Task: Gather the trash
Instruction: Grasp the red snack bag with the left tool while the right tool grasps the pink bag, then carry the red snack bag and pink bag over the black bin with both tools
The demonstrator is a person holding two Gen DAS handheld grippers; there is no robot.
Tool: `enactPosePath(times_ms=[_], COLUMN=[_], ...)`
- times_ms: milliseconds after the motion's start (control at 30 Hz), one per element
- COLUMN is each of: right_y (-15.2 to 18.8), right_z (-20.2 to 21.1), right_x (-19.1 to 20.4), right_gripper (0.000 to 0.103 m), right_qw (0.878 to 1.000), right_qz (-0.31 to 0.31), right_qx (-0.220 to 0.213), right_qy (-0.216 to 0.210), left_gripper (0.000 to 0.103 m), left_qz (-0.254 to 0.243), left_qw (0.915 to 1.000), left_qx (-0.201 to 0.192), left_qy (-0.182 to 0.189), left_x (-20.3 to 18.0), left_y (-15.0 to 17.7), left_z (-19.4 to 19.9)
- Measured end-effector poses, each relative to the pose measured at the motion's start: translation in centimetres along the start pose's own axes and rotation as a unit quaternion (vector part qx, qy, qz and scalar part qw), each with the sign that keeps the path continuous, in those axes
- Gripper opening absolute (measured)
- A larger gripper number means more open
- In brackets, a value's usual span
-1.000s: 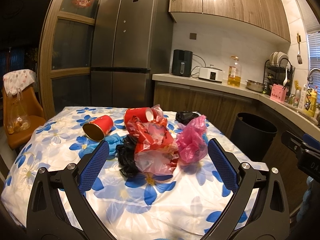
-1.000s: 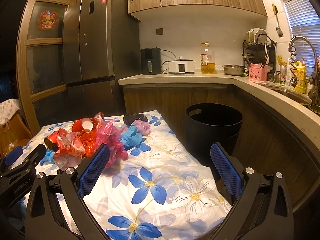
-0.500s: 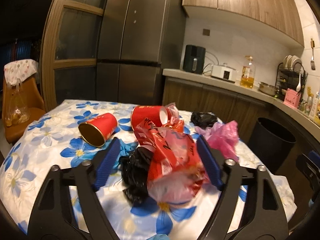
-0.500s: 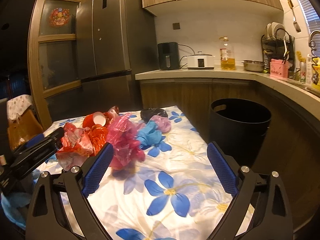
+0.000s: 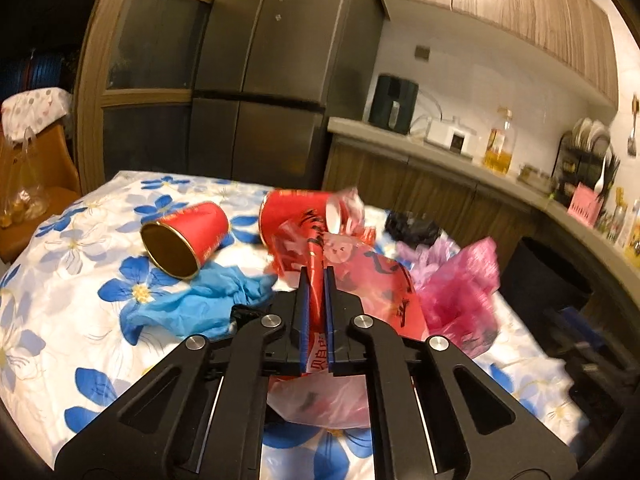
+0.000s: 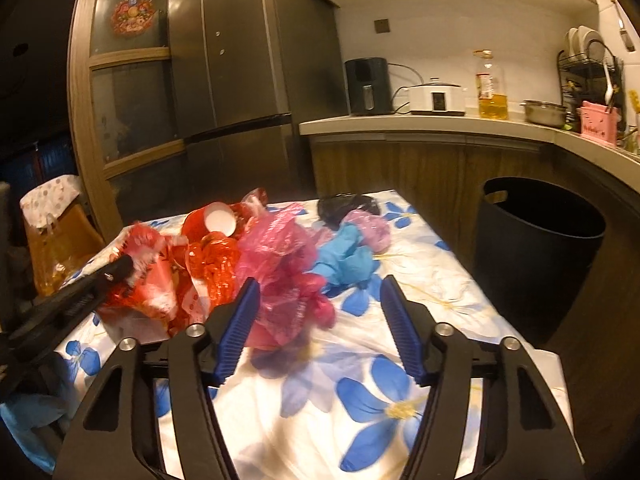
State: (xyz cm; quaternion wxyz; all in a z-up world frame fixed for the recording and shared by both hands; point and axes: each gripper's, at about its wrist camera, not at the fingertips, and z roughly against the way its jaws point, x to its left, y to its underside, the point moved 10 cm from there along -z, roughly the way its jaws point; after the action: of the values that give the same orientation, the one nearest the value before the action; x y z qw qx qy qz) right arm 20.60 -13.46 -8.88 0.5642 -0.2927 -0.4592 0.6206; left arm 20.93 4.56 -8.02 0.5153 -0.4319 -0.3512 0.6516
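On the counter [image 5: 72, 304]:
Left gripper [image 5: 316, 276]: clamped on red plastic bag [image 5: 372, 276].
Right gripper [image 6: 318, 292]: jaws apart, empty, beside pink bag [image 6: 284, 264].

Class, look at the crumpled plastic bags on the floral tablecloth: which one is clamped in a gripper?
The red printed plastic bag, pinched in the shut left gripper. The pink plastic bag lies loose before the open right gripper.

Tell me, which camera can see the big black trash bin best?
The right wrist view. There the black trash bin stands whole beside the table, its open top and handle hole plain to see. In the left wrist view the bin is only a dark blurry shape at the right edge, partly hidden behind the pink bag.
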Motion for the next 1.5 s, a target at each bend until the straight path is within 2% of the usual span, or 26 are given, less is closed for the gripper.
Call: enactPosePath(times_ms=[167,367,400,433,533,600,1067,1267,1500], right_y=[0.2,1.0,1.4,1.5,2.0,2.1,-1.1,-2.3,-3.7], right_z=[-1.5,-3.9,-4.3,-4.5,-4.8,-4.6,0.2,2.0,3.7], right_x=[1.5,3.1,3.2,3.3,3.7,3.9,1.7,-1.4,-5.8], right_gripper=[0.052,0.039,0.035,0.026,0.008,0.005,0.003,0.003,0.003], right_qw=[1.0,0.999,0.999,0.998,0.998,0.997,0.998,0.998,0.998], right_qz=[0.0,0.012,0.013,0.015,0.028,0.033,0.022,0.005,-0.009], right_qx=[0.007,0.025,0.031,0.033,0.04,0.04,-0.02,-0.039,-0.058], right_qy=[-0.027,-0.039,-0.041,-0.042,-0.045,-0.051,-0.052,-0.044,-0.017], left_gripper=[0.005,0.005,0.005,0.005,0.005,0.005,0.005,0.005,0.004], left_qz=[0.021,0.038,0.039,0.04,0.047,0.057,0.061,0.053,0.011], left_qw=[0.9991,0.9982,0.9981,0.998,0.9975,0.9968,0.9901,0.9896,0.9917], left_qx=[-0.036,-0.047,-0.048,-0.048,-0.051,-0.056,-0.122,-0.133,-0.126], left_qy=[0.012,0.001,-0.002,-0.004,-0.011,-0.012,-0.03,-0.015,0.025], left_x=[0.5,2.5,2.7,2.9,3.6,4.1,4.3,1.3,-6.1], left_y=[-1.4,-1.8,-1.8,-1.8,-2.0,-2.5,-7.2,-8.9,-8.4], left_z=[3.1,4.6,4.8,5.0,5.7,6.3,10.5,10.2,7.9])
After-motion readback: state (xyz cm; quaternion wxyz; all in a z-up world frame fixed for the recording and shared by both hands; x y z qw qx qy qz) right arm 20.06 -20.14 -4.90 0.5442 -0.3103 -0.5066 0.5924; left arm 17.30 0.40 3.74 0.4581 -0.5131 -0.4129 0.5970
